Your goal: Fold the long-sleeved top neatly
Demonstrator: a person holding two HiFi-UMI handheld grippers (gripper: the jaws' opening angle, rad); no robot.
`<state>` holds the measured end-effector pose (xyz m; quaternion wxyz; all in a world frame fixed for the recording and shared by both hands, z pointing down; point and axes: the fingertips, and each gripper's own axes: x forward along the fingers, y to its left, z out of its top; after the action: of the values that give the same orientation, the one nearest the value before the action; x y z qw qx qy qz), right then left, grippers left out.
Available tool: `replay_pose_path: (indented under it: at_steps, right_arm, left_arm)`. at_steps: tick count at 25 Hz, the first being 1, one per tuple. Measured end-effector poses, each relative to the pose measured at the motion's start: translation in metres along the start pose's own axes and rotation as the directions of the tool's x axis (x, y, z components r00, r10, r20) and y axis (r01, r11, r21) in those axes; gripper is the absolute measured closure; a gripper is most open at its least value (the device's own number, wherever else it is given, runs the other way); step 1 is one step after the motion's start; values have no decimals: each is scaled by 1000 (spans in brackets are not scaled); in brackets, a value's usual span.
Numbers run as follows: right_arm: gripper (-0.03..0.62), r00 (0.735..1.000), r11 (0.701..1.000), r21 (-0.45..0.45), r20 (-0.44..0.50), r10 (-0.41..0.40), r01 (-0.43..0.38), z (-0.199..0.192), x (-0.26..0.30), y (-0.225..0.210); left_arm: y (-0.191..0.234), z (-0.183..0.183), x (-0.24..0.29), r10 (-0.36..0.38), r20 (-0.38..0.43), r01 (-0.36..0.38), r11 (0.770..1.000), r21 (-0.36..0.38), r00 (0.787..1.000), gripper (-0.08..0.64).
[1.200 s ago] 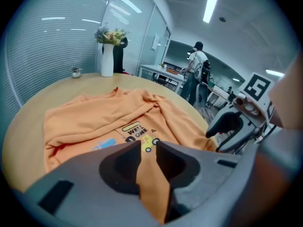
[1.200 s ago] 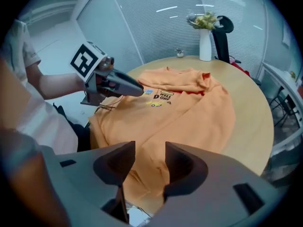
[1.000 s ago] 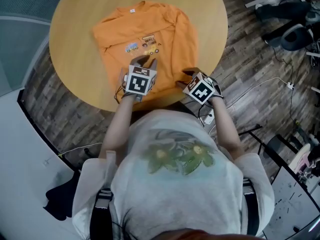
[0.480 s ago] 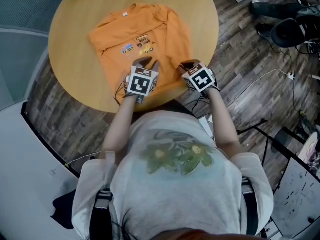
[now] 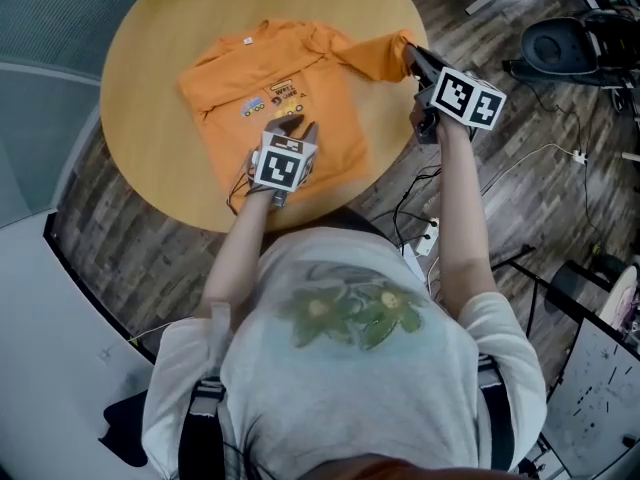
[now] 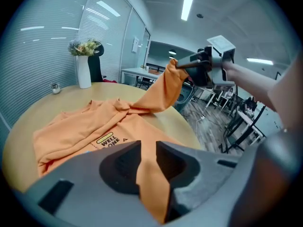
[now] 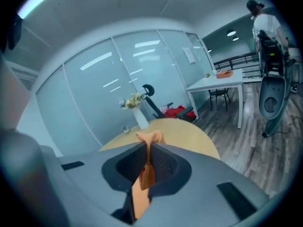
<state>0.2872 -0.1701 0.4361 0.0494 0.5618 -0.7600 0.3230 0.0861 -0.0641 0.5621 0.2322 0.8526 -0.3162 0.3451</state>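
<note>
On the round tabletop [image 5: 140,58] lies the orange long-sleeved top [image 5: 260,68]. It looks soft, light and limp, so it will likely sag and wrinkle unless taken by its edges. The left hand-held gripper [image 5: 289,125] pinches the near hem. The right hand-held gripper [image 5: 409,56], whose jaws have just been closing, nips the sleeve [image 5: 368,54] at its cuff, held up past the tabletop's edge.

Long-sleeved top [image 5: 250,68]: plain orange. Chest print [image 5: 272,96]: small, in yellow and blue with dark lettering.
Worktop [image 5: 150,118]: pale yellowish wood tone, no pattern.
Floor [image 5: 500,168]: dark grey-brown planks with streaky grain.
Left gripper [image 5: 292,125]: grey jaws; cube white with black square markers.
Vase [image 6: 84,71]: white, holding pale yellow-green flowers.
Person's shirt [image 5: 350,388]: off-white with green leaves and yellow spots.
</note>
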Motion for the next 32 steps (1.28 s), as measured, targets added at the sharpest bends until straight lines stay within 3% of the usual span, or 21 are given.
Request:
replay_pose_path:
  at_steps: [6,15,23,32]
  right_arm:
    - [554,981,997,-35,182,-62,69,107,8,-15]
    - [554,960,997,27,270,-74,69,183,22,-51]
    - [554,975,993,111,211,-64,41,150,46,-80]
    - [554,990,996,77,137,23,-34,113,64,-41]
  left_arm:
    - [10,12,-2,32,-1,-32,999,-9,999,479]
    - [28,46,4,83,-13,-83,996,-19,996,479]
    - [41,54,17,98,-41,-99,995,-33,994,479]
    - [66,55,6,113,-1,-112,991,-67,994,479]
